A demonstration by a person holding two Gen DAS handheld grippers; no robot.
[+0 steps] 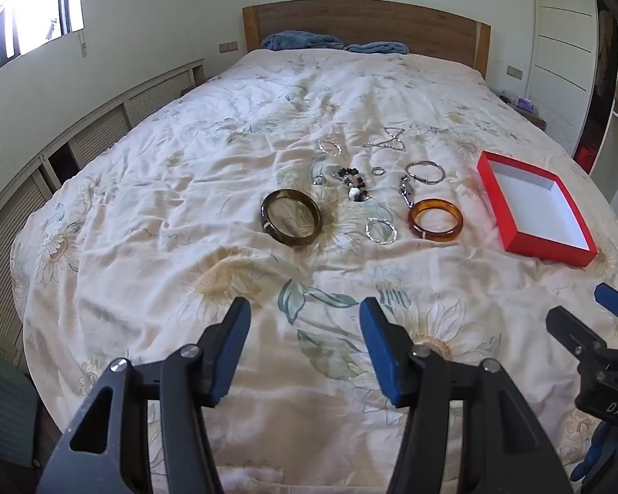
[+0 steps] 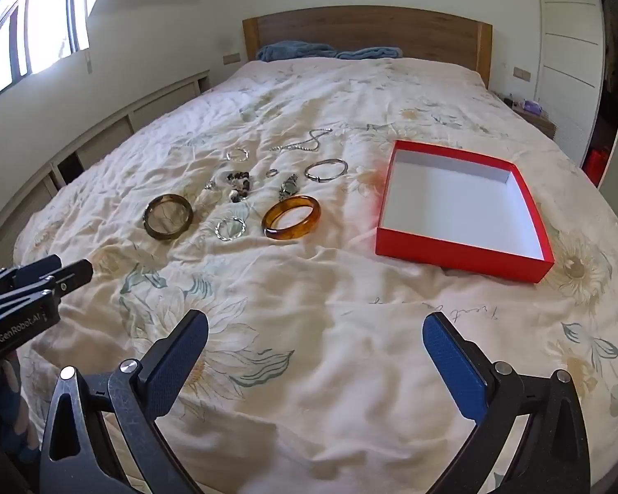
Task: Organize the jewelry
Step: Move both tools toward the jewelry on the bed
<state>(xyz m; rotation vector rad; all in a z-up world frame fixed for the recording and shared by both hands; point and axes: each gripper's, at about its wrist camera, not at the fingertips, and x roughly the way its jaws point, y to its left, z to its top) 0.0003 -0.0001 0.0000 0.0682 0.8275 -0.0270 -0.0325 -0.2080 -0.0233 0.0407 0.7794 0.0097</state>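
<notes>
Jewelry lies spread on the bed: a dark olive bangle (image 1: pixel 291 222) (image 2: pixel 168 216), an amber bangle (image 1: pixel 435 220) (image 2: pixel 291 217), a twisted silver ring bracelet (image 1: pixel 380 230) (image 2: pixel 230 228), a bead bracelet (image 1: pixel 353 183) (image 2: pixel 239 184), a thin silver bangle (image 1: pixel 425 171) (image 2: pixel 326 169), a watch (image 1: pixel 406 190) (image 2: pixel 288 185) and a silver chain (image 1: pixel 385 140) (image 2: pixel 305 142). An empty red box (image 1: pixel 564 238) (image 2: pixel 457 252) lies to their right. My left gripper (image 1: pixel 305 329) is open and empty, well short of the jewelry. My right gripper (image 2: pixel 315 339) is open wide and empty, nearer the box.
The flowered quilt (image 1: pixel 185 206) (image 2: pixel 329 288) is wrinkled. Blue towels (image 1: pixel 300 40) lie by the wooden headboard (image 1: pixel 366 24). A louvred cabinet (image 1: pixel 82 131) runs along the left; a nightstand (image 2: pixel 533 113) and wardrobe stand at right.
</notes>
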